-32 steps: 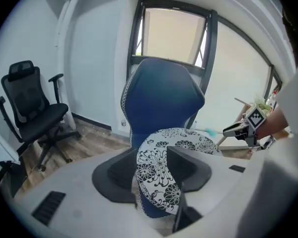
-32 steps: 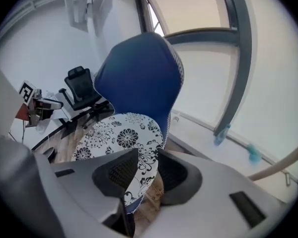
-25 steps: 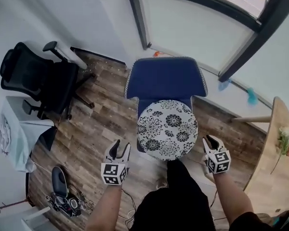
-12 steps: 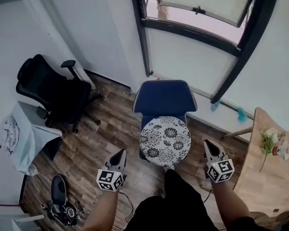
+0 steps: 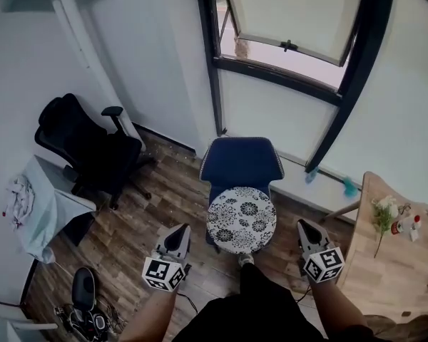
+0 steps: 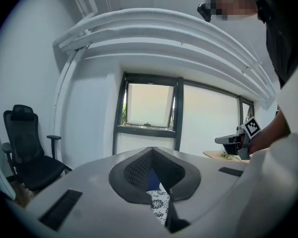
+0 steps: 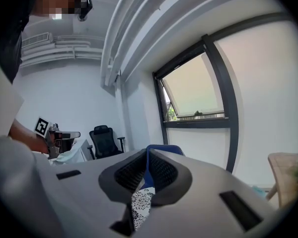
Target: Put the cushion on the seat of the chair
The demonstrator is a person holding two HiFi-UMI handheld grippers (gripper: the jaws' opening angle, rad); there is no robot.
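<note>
A round white cushion with black flowers [image 5: 241,219] lies on the seat of the blue chair [image 5: 241,161] under the window. My left gripper [image 5: 180,234] is raised to the cushion's left, apart from it, with its jaws shut and empty. My right gripper [image 5: 303,228] is held up to the cushion's right, also clear of it. Its jaws are closing, tips all but together, with nothing between them. In the left gripper view the gripper [image 6: 151,148] shows the cushion [image 6: 158,205] below its tips. The right gripper view shows that gripper [image 7: 147,150] above the cushion [image 7: 140,202].
A black office chair [image 5: 85,144] stands at the left, in front of a cloth-covered desk [image 5: 39,212]. A wooden table [image 5: 385,276] with flowers and small bottles is at the right. Cables and gear [image 5: 85,308] lie on the wooden floor. My dark-clothed legs are just before the chair.
Both grippers have risen and drawn back from the cushion, and their jaws have come together. The head view has lifted and takes in more of the room. The cushion stays on the seat.
</note>
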